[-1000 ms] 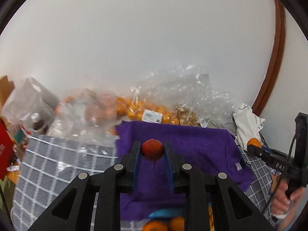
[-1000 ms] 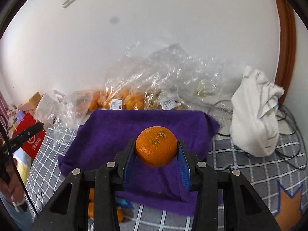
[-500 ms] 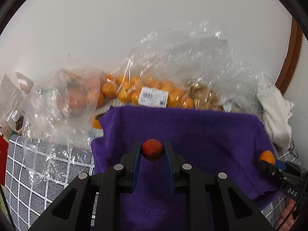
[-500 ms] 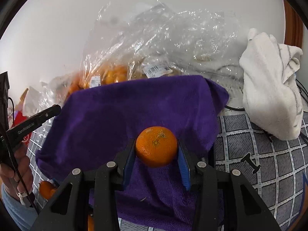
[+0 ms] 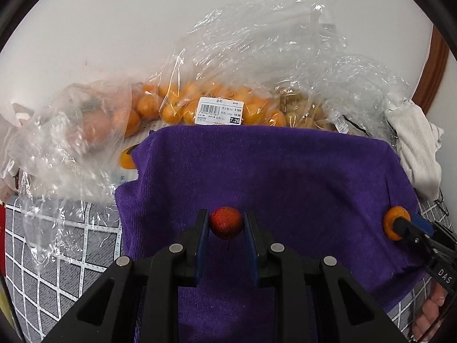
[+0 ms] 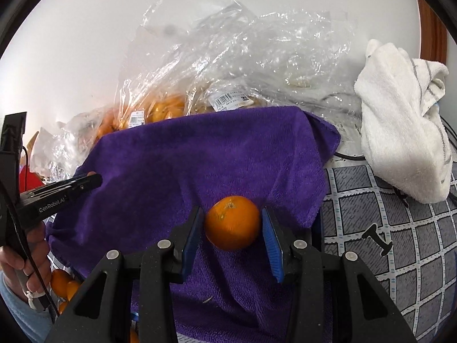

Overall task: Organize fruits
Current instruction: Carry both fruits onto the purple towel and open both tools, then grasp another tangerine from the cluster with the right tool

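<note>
1. left hand-held gripper (image 5: 226,225) clamps a small red fruit (image 5: 226,222) between its pads, above the purple towel (image 5: 271,171).
2. right hand-held gripper (image 6: 232,228) stands slightly parted around an orange (image 6: 232,222); there are gaps at both pads, and the orange rests on the towel.
3. bags of oranges (image 5: 205,105) lie behind the towel.

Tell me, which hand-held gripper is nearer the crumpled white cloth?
The right hand-held gripper, at the purple towel's right edge just beside the white cloth. The left hand-held gripper sits mid-towel, farther from it.
</note>
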